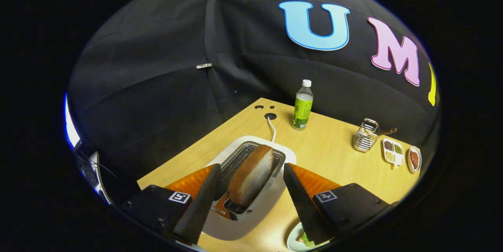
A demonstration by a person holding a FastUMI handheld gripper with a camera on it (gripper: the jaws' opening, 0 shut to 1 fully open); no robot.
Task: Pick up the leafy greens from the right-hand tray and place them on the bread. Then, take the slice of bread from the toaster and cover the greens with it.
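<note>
Two fingers of my gripper (251, 175) are spread wide, grasping nothing; the brown-crusted bread slice (251, 180) stands between them in the white slot toaster (251, 205). Green plastic bottle (302, 106) at one o'clock beyond it.

A wooden desk (326, 153) carries a white toaster (251, 201), a green-labelled bottle (302, 105) beyond it, a wire rack (366, 135), a divided dish (393, 151), a small bowl (414, 159) to the right, and a plate (294, 240) near the front.
</note>
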